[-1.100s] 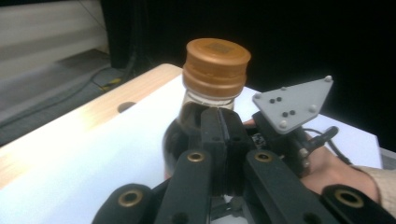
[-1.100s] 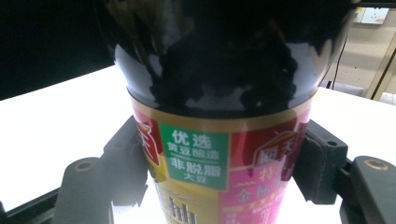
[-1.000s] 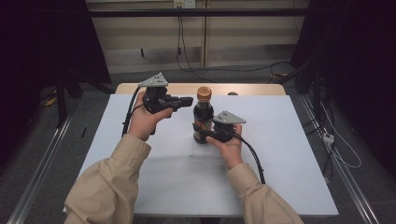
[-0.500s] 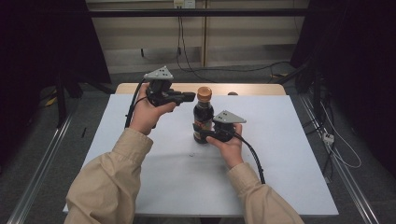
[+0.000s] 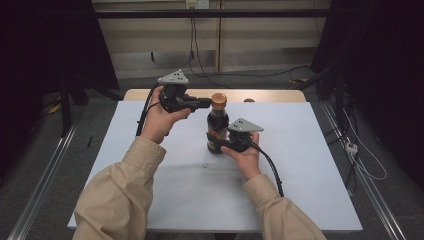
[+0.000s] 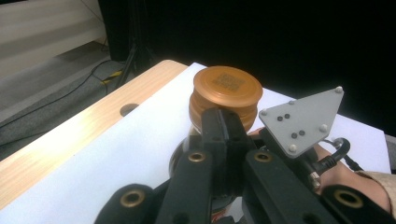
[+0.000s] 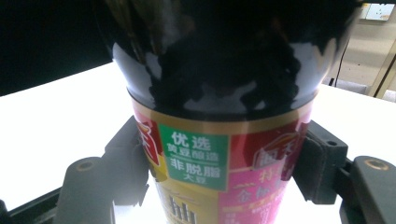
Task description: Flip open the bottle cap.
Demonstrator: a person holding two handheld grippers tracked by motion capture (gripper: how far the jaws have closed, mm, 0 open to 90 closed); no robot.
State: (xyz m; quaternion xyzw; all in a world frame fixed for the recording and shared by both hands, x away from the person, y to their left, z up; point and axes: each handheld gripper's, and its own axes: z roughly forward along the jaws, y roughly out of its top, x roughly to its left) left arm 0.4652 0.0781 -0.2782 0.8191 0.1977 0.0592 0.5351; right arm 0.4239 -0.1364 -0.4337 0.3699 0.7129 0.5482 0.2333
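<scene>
Bottle (image 5: 218,125) btwn right claw (image 5: 220,145) jaws, upright.

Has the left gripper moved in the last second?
Yes. The left gripper has risen and shifted right toward the bottle's cap, while the bottle stayed put.

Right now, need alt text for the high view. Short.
A person at a white table holds a gripper in each hand: the right gripper clamps the lower body of an upright dark sauce bottle, while the left gripper reaches its jaws toward the bottle's orange cap.
</scene>
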